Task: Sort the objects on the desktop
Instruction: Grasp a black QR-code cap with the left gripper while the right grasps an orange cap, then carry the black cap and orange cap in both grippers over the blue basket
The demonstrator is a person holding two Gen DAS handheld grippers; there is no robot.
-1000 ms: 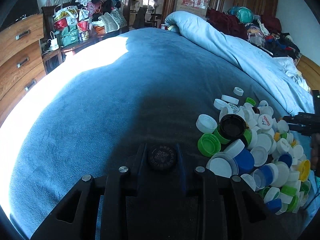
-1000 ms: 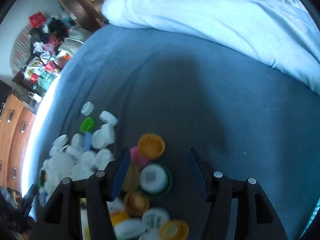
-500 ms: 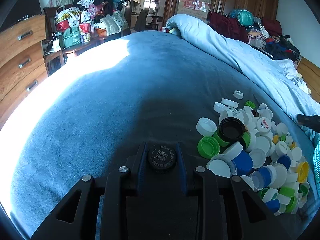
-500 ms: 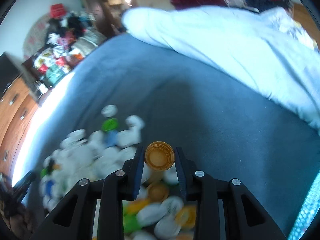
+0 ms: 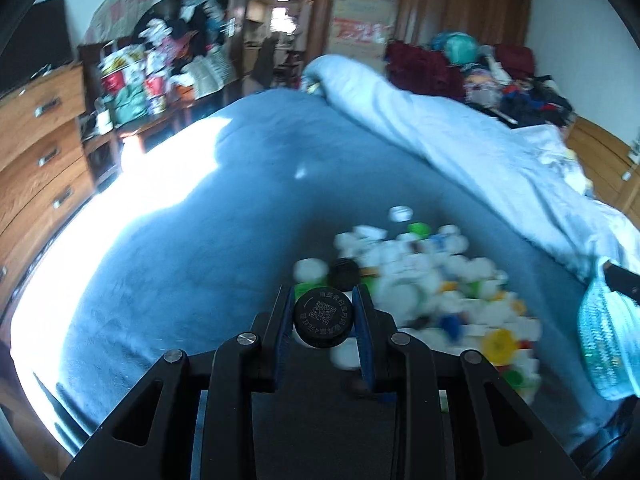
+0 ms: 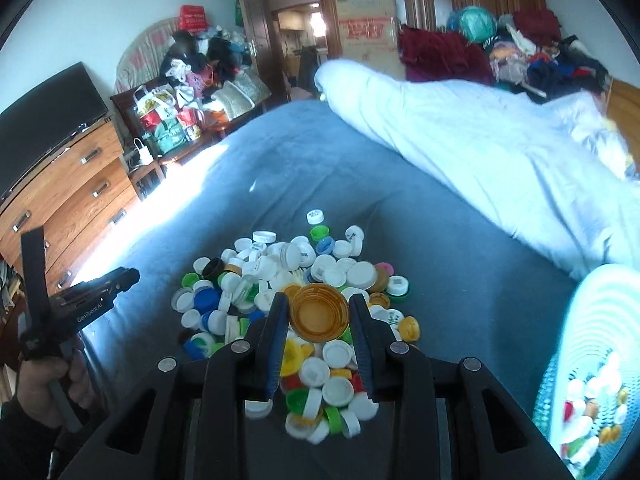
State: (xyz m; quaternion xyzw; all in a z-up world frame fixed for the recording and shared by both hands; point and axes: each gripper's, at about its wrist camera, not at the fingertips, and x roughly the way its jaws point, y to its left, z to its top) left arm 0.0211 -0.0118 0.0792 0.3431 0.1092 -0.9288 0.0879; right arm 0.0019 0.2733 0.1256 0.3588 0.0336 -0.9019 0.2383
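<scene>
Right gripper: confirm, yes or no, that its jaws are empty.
No, the right gripper is shut on an orange cap, held between its pads above the cap pile.

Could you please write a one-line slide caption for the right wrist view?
Right hand-held gripper lifts an orange cap above the bottle-cap pile on the blue bedspread.

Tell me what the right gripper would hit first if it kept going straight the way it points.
Probably the pile of bottle caps on the blue bedspread. The right gripper, jaws shut on an orange cap, points down at it; depth is hard to judge.
</scene>
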